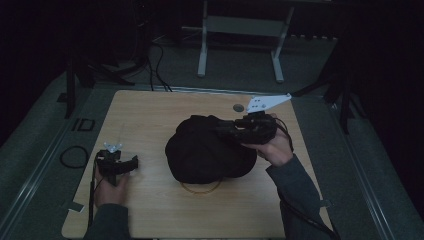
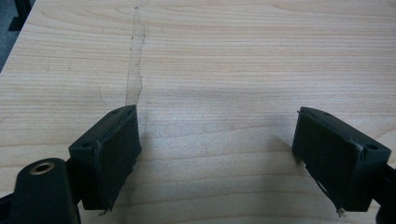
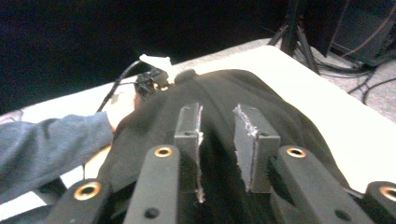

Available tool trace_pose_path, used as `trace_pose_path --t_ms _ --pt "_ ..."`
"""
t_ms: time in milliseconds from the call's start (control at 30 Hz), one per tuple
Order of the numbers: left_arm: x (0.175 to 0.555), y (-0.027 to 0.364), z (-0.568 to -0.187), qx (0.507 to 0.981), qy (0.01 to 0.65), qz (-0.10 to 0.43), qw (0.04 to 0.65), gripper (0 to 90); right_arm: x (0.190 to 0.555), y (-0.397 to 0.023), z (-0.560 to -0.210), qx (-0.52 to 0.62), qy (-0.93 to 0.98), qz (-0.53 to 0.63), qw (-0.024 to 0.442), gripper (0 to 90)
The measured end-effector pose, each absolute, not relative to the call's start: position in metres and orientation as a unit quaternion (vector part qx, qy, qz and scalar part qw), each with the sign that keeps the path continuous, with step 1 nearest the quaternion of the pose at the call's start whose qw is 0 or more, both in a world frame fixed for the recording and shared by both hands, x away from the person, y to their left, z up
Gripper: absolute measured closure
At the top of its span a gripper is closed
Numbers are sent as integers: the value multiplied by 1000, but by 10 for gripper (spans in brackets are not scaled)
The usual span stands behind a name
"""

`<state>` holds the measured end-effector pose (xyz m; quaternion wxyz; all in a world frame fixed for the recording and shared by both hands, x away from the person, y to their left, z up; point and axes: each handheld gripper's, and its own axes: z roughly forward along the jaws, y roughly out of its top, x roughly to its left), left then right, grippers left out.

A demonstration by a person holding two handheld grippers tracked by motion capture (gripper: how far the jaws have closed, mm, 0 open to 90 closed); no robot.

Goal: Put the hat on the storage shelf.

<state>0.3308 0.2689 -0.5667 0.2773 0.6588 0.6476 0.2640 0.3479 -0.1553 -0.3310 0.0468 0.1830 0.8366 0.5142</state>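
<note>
Black cloth bundle (image 1: pixel 207 152) probably soft, light, floppy; I pinch top fold. R gripper (image 3: pixel 219 135) jaws parted, nothing pinched; L gripper (image 2: pixel 217 154) wide apart, idle near-left.

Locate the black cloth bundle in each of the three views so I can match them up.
High view: the black cloth bundle lies at the centre of the table, under the right gripper.
Left gripper view: not in it; bare wood between open jaws.
Right gripper view: it lies centre, beneath the jaws.
Shared landmark: the light wooden tabletop.
</note>
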Motion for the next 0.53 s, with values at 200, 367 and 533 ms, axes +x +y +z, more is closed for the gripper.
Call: trace_pose_path --t_ms 200,367,533 --pt "331 269 -567 659 648 264 277 147 348 -156 -329 187 835 515 51 484" --pt "331 269 -567 659 648 264 278 147 350 -167 -328 205 831 514 62 414" --pt "331 269 -567 659 647 264 277 147 350 -171 -329 210 832 510 63 398"
